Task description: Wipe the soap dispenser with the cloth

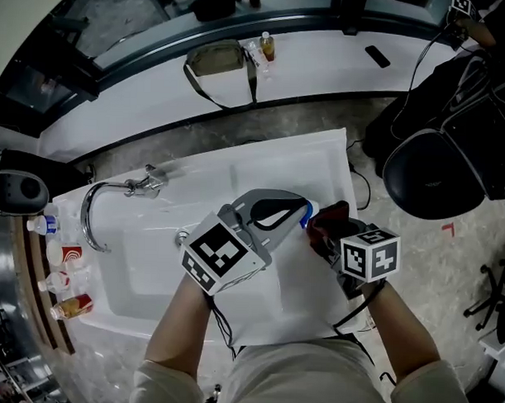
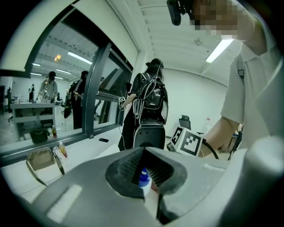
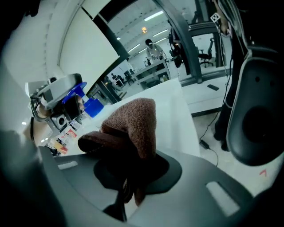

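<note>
In the head view both grippers meet over the right end of the white sink counter (image 1: 320, 158). My left gripper (image 1: 295, 213) is shut on the soap dispenser (image 1: 307, 212), a small white bottle with a blue top. The left gripper view shows that blue top (image 2: 143, 176) pinched between the ribbed pads. My right gripper (image 1: 327, 234) is shut on a dark brown-red cloth (image 1: 330, 217), which lies right beside the dispenser's top. In the right gripper view the cloth (image 3: 133, 122) bulges up out of the jaws, with the left gripper (image 3: 60, 95) a little beyond it to the left.
A chrome faucet (image 1: 103, 204) arches over the sink basin (image 1: 151, 259). Small bottles (image 1: 64, 268) stand at the counter's left end. A tan bag (image 1: 216, 59) lies on the far ledge. A black chair (image 1: 435, 174) and backpack stand at the right.
</note>
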